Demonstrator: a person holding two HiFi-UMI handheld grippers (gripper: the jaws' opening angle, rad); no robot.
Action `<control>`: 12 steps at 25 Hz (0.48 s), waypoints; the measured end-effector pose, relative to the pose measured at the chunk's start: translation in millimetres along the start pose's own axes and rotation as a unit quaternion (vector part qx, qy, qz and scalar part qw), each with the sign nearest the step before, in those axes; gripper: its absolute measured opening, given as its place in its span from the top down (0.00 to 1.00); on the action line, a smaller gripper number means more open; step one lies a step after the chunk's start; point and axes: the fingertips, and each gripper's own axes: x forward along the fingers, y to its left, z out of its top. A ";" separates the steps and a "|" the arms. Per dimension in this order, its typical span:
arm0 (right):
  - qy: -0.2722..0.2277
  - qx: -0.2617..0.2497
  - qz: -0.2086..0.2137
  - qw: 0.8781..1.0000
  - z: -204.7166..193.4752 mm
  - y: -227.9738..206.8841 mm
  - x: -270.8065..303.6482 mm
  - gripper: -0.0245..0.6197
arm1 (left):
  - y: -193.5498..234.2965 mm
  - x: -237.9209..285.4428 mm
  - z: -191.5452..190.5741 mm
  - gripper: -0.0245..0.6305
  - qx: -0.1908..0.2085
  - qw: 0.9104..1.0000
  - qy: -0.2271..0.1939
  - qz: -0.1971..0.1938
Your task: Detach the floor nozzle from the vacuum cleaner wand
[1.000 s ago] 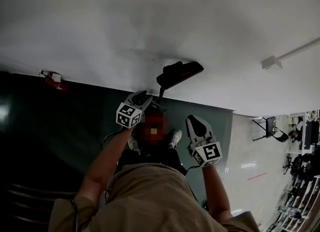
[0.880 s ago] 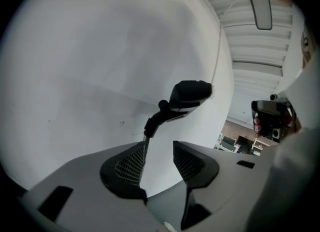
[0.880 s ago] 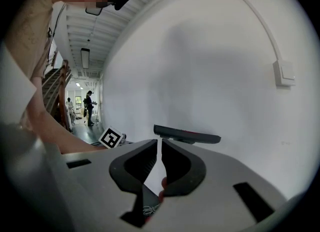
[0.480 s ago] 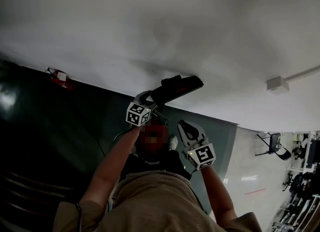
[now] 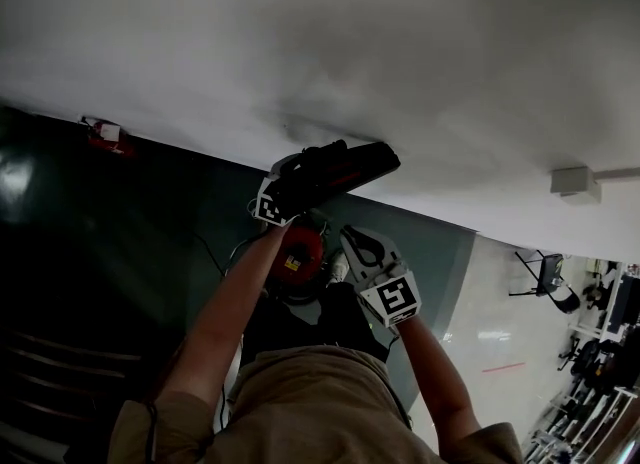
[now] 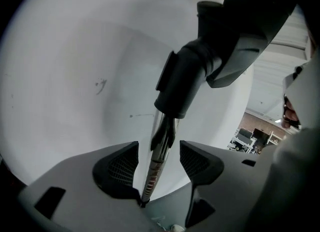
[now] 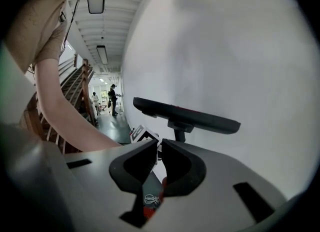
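Grippers: two are showing, one in each hand, each one carrying a single marker cube.
Left gripper [image 6: 159, 150]: one, sitting left of centre in the head view, up at the wand. Its jaws have just been opening and are standing wide. The wand is running between them, and neither pad is pressing on it.
Wand [image 6: 155, 173]: one shiny metal tube, rising between the two left pads into a dark neck [image 6: 184, 83].
Floor nozzle [image 5: 338, 172]: one, long and dark, sitting joined to the wand's upper end. It is lying tilted across the white wall [image 5: 400, 52], above both grippers.
Vacuum body [image 5: 298, 255]: one red round part, showing below the nozzle, between the person's two arms.
Right gripper [image 7: 160, 148]: one, sitting below and to the right of the nozzle. Its jaws are resting closed together with nothing between them. In its own view the nozzle is showing beyond the tips, apart from them.
Wall box [image 5: 575, 182]: one pale box, sitting far right on the wall.
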 end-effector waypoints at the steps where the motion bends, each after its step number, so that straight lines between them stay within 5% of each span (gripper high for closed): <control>1: 0.003 -0.001 -0.001 1.000 -4.2 -5.3 0.9 0.93 | -4.0 4.3 -1.1 0.58 0.006 1.000 0.001 -0.003; 12: 0.032 0.012 -0.047 0.998 -49.5 -43.0 1.7 0.93 | -51.0 47.1 -11.2 0.72 0.074 0.996 0.015 -0.039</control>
